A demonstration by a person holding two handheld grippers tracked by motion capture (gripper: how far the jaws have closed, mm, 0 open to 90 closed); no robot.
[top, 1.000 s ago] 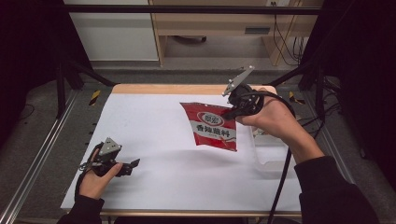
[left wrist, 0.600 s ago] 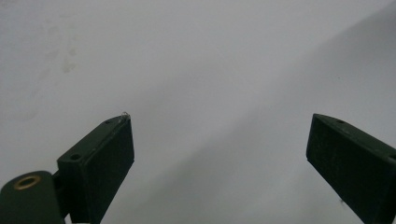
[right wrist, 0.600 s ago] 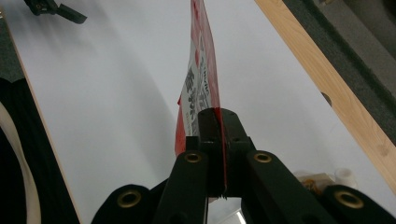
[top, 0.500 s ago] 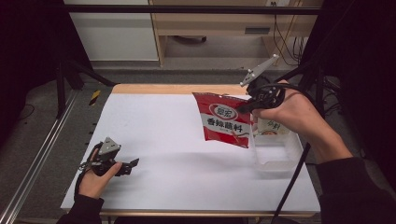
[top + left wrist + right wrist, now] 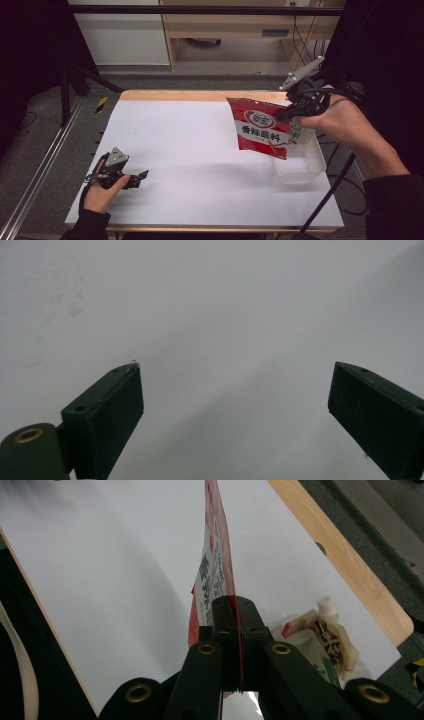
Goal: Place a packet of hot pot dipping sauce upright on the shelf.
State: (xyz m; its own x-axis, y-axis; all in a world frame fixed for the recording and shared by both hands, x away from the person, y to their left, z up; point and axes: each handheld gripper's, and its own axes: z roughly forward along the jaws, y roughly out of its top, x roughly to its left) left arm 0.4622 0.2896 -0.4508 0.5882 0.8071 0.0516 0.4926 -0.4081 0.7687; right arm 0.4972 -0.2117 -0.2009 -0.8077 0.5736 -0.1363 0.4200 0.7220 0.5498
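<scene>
Above the table's right edge, the right gripper pinches a red packet by one edge; it could swing and miss the clear bin. The left gripper rests wide open.

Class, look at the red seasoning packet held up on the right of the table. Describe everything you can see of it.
The flat red plastic seasoning packet is glossy, with a white oval logo near the top and white Chinese lettering on a band below. It hangs in the air, tilted, clear of the white table top and beside the clear plastic box. The right gripper is shut on its edge, the black jaws pinching the thin film between them. In the right gripper view it shows edge-on, slightly bowed.
</scene>
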